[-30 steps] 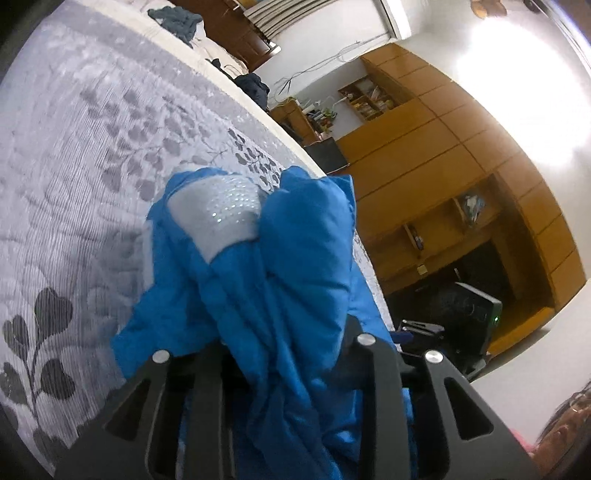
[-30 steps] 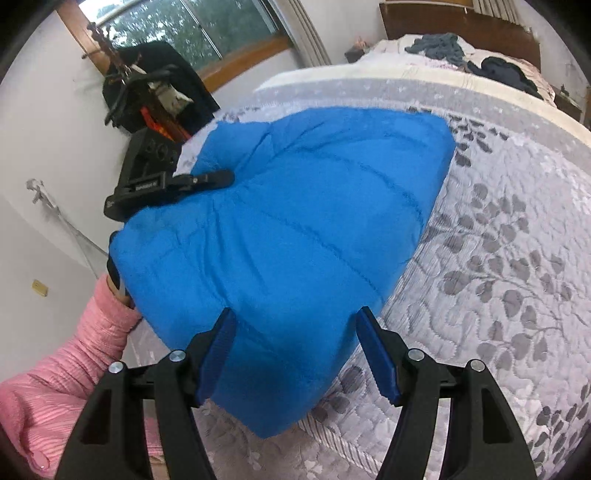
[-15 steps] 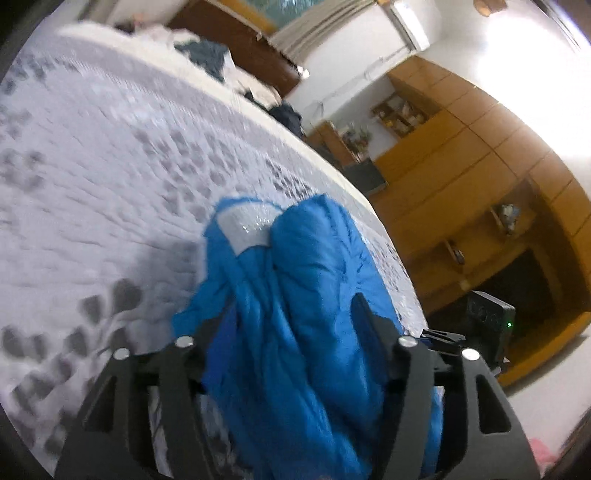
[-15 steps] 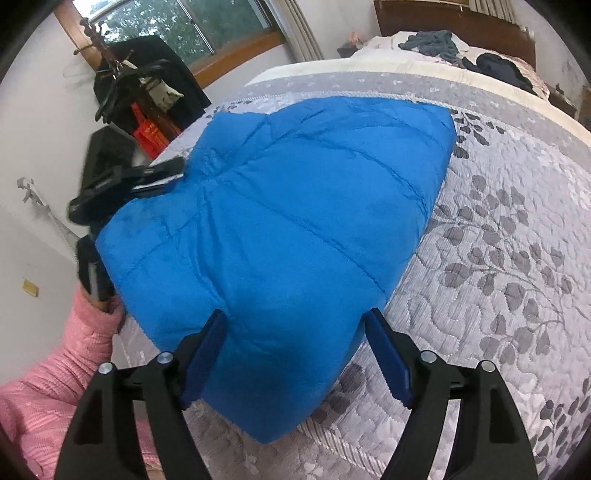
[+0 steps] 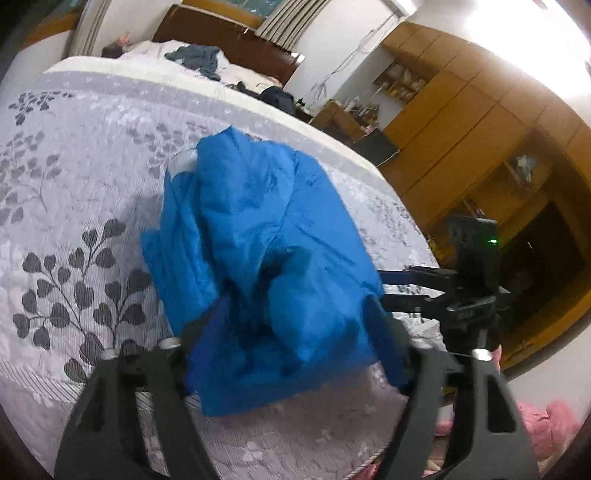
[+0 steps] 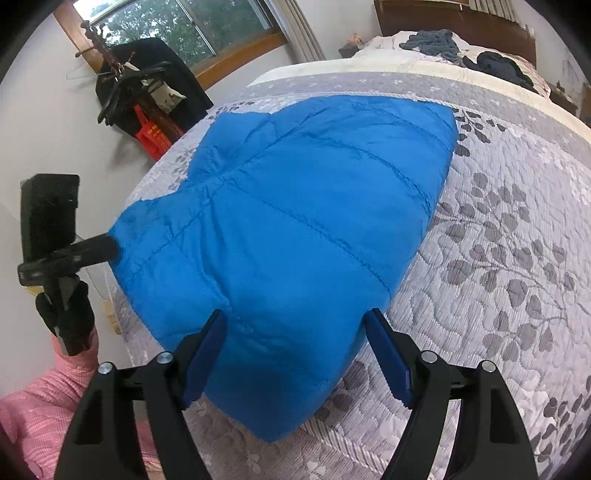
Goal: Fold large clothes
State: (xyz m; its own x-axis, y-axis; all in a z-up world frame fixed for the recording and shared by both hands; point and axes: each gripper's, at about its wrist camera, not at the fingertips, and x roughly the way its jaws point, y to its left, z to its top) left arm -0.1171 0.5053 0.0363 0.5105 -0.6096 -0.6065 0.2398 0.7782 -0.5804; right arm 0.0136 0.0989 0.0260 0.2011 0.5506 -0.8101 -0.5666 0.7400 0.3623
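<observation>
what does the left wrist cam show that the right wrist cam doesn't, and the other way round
Only the left wrist view shows the wooden cabinets and the jacket's bunched, rumpled end with a pale patch. Only the right wrist view shows the window, the coat rack and the jacket's smooth quilted top. Both show the blue jacket on the grey leaf-print bedspread, the dark clothes by the headboard, and each other's gripper: left gripper, right gripper, both open.

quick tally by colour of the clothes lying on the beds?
Blue: 1, the puffer jacket on the grey leaf-print quilt
Grey-blue: 1, a crumpled garment on the far bed
Dark navy/black: 1, a second heap beside it
Total: 3
</observation>
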